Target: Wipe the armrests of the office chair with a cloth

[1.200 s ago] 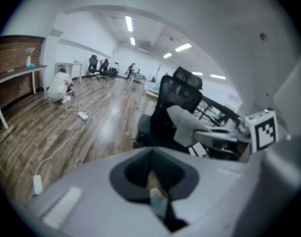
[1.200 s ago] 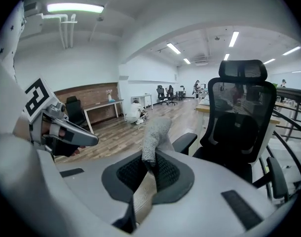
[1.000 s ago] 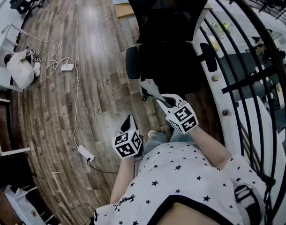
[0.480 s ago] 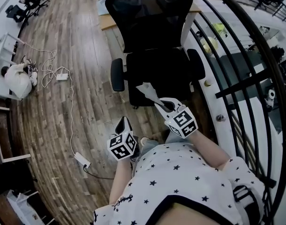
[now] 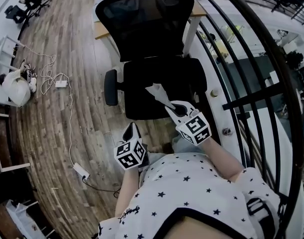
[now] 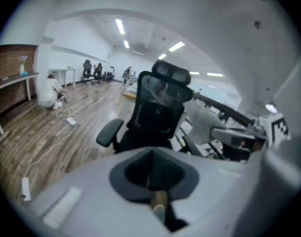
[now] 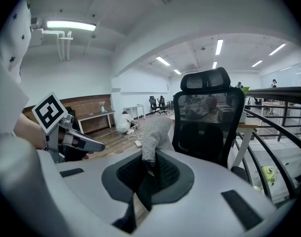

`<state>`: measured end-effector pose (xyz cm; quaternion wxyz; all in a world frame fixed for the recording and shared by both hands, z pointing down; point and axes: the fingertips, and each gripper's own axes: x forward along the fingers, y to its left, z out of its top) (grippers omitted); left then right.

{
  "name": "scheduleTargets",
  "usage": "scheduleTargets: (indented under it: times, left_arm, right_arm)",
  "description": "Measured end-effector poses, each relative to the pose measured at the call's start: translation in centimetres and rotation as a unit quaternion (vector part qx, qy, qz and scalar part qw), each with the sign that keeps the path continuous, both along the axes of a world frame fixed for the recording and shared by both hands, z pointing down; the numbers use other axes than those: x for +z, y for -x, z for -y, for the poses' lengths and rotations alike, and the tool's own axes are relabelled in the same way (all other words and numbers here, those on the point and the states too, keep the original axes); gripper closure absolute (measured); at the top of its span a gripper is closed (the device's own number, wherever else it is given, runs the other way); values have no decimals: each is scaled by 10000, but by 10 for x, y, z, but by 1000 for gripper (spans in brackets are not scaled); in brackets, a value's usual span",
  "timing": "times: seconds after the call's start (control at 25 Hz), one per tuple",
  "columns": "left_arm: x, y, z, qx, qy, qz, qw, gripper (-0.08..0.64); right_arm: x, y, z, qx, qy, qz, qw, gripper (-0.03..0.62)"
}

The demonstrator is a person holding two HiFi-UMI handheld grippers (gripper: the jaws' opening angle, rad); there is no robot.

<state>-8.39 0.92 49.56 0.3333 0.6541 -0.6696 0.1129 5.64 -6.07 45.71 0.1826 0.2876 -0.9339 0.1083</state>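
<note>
No text, label or number can be read.

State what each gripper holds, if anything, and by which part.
The right gripper pinches the cloth by its lower end; the rest stands free above the jaws. The left gripper is shut on nothing.

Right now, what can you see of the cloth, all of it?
The cloth is a small, pale grey, nubby-looking rag, pinched at its lower end in the shut right hand-held gripper. Its free end sticks out crumpled beyond the jaws, in the air facing the office chair, touching neither armrest.
</note>
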Motion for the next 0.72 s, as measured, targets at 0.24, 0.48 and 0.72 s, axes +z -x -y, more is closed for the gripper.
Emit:
scheduleTargets:
  times: [0.24,0.48,0.72]
  left_arm:
    - [6,-37,27,-2,42,20,10000,557]
    - [11,-75,51,-6,108,23,9999,557]
    - [18,-106,75,-59,192,21,9998,557]
  right_arm:
    - [6,-42,27,16,9,-46,10000,565]
    - [14,-83,56,41,42,-104,9999,565]
    - [24,-120,94,88,43,-203,9997,565]
